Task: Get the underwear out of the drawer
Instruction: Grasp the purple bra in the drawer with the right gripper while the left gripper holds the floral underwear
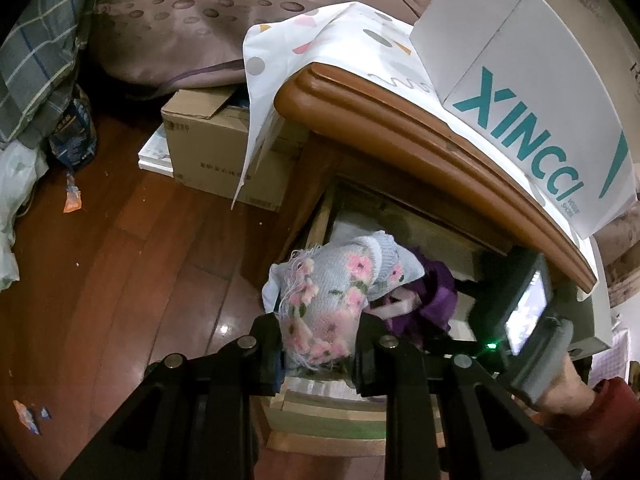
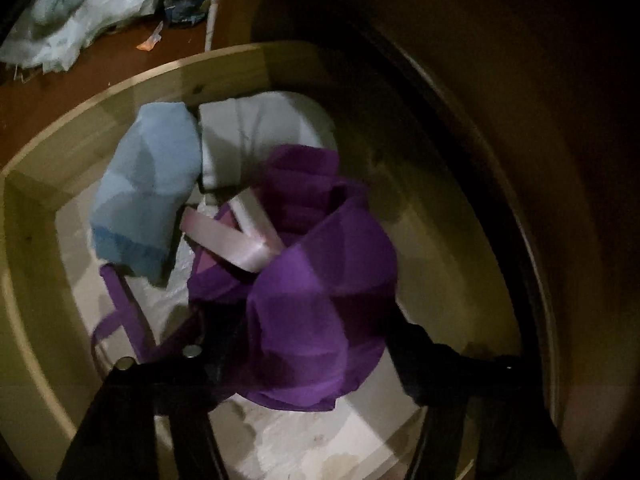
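My left gripper (image 1: 318,354) is shut on a light blue floral garment (image 1: 332,292) with pink flowers and holds it above the open wooden drawer (image 1: 320,428). In the right wrist view my right gripper (image 2: 304,360) is inside the drawer (image 2: 36,264), with its fingers (image 2: 424,360) on either side of a purple bra (image 2: 316,320) that has pink lining. The jaws look closed on the purple fabric. The bra also shows in the left wrist view (image 1: 436,292). A pale blue cloth (image 2: 148,192) and a white folded cloth (image 2: 260,136) lie in the drawer beside it.
The nightstand top (image 1: 420,136) carries a spotted cloth (image 1: 320,48) and a white XINCCI box (image 1: 532,92). A cardboard box (image 1: 212,152) stands on the wooden floor (image 1: 120,260) at the left. A bed with a patterned cover (image 1: 180,20) is behind.
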The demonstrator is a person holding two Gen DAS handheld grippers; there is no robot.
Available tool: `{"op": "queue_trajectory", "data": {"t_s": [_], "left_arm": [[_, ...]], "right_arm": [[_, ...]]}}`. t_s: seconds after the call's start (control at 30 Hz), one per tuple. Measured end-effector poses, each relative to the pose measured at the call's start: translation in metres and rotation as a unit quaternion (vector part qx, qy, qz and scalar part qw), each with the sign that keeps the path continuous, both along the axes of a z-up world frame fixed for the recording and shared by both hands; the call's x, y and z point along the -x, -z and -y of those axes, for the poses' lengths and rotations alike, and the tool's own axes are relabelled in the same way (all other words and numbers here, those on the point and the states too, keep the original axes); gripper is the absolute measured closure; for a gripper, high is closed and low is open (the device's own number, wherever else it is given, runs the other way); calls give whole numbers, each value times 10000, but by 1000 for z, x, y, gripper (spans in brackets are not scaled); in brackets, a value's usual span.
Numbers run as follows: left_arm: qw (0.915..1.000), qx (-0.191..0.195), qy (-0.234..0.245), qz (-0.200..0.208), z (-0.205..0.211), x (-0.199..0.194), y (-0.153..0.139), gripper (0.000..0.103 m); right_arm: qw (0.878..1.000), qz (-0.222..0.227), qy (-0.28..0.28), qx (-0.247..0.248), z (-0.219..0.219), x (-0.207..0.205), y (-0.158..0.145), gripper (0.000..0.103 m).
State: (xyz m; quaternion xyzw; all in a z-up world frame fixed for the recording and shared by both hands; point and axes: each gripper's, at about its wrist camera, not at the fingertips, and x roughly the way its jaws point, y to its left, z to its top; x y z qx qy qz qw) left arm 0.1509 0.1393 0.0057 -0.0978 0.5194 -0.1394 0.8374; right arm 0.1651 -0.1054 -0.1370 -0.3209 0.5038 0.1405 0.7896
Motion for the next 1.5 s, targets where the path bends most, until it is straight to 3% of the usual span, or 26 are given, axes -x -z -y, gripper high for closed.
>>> {"op": "queue_trajectory", "data": {"t_s": [0.1, 0.3, 0.37, 0.4, 0.5, 0.7, 1.07, 1.17, 1.27, 1.33, 1.4, 1.5], "left_arm": [[10000, 16, 12, 10, 1, 1, 0, 81], [10000, -10, 78, 59, 4, 2, -1, 81], [9999, -15, 95, 50, 5, 2, -1, 81], [9999, -36, 104, 52, 5, 2, -1, 81], [9999, -41, 104, 36, 5, 0, 1, 81], [10000, -20, 76, -12, 5, -3, 2, 81], [9998, -69, 163, 44, 9, 0, 2, 81], [9998, -92, 191, 17, 9, 0, 3, 81], [9998, -110, 188, 14, 10, -2, 3, 81], [9998, -95, 190, 14, 11, -2, 3, 81], [9997, -109, 203, 11, 11, -2, 4, 81], [9997, -136, 185, -6, 11, -2, 5, 81]], "right_arm": [[9996, -199, 118, -139, 19, 3, -5, 51], [9974, -668, 150, -227, 29, 29, -12, 53], [9971, -724, 130, -169, 33, 36, -13, 44], [9974, -687, 146, -142, 33, 36, -14, 32], [9974, -663, 255, -102, 36, 35, -13, 26], [9972, -644, 372, -42, 29, 33, -12, 25], [9952, -683, 359, -609, 32, 36, -45, 22], [9923, -855, 546, -709, 36, 25, -36, 18], [9958, -800, 179, -403, 28, 19, -12, 15], [9940, -1027, 128, -345, 23, 16, 3, 15], [9953, -961, 90, -88, 22, 10, 21, 15], [9949, -1001, 42, -126, 25, 0, 38, 14]]}}
